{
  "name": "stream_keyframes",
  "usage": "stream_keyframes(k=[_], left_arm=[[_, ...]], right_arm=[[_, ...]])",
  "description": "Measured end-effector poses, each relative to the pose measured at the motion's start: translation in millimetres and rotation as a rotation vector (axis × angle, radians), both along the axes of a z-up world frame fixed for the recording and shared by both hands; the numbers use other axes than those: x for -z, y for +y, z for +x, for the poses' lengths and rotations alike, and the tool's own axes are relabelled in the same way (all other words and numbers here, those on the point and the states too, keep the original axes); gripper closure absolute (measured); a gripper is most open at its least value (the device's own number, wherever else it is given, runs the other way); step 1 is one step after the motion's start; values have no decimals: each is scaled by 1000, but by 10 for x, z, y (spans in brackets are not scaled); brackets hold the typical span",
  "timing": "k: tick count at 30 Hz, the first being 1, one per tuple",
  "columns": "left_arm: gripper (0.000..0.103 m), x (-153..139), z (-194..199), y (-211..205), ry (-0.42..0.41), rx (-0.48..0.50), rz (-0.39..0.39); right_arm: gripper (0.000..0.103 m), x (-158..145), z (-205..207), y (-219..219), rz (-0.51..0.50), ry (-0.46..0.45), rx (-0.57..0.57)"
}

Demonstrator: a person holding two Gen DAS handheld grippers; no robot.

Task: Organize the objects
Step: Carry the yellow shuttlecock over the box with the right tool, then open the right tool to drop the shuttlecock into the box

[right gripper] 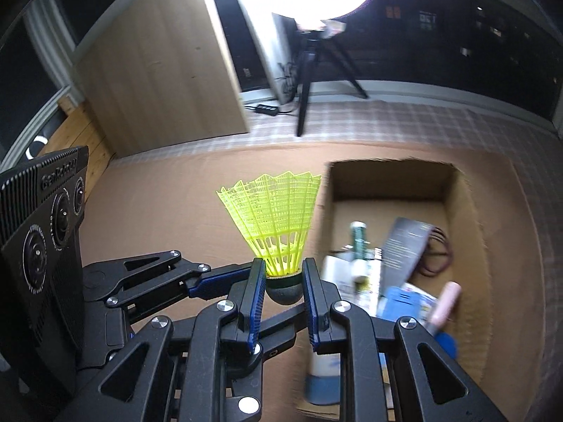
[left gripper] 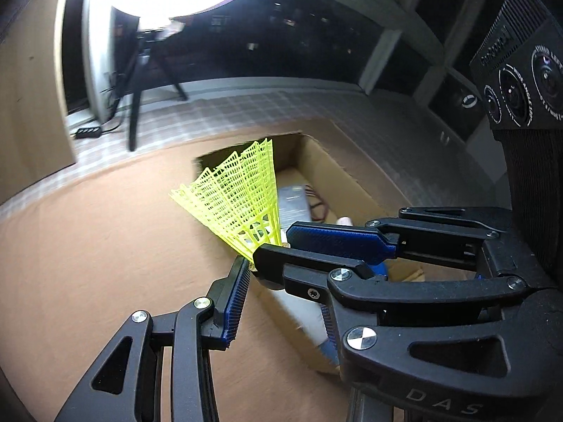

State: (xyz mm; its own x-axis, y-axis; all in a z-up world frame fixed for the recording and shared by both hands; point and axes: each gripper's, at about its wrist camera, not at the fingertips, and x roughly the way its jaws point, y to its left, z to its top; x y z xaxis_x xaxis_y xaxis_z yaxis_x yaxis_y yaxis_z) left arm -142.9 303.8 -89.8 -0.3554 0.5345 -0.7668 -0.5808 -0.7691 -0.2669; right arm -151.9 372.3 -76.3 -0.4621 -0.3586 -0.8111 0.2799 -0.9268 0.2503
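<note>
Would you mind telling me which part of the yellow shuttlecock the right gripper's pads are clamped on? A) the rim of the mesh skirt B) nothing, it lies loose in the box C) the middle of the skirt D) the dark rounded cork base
D: in the right wrist view the right gripper has its blue pads pressed on either side of the dark base of the shuttlecock, and the skirt stands free above them.

The right gripper points steeply downward, its two blue-padded fingers clamped on a shuttlecock's dark base. The left gripper reaches in beside it from the left, angled down, jaws partly apart and gripping nothing.
</note>
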Motion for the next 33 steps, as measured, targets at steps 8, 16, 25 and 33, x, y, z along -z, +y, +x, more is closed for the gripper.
stream_keyframes(k=[8, 16, 25, 33], left_arm=[[63, 49, -10, 385, -6, 43, -1], [32, 58, -41, 499, 1, 43, -8], [25, 44, -43, 363, -1, 12, -22], [22, -19, 15, 131, 17, -28, -34]], right_arm=[[83, 52, -21, 367, -8, -8, 45], [45, 43, -13, 515, 15, 10, 72], [38, -48, 31, 577, 49, 50, 122], [38, -110, 86, 510, 49, 54, 131]])
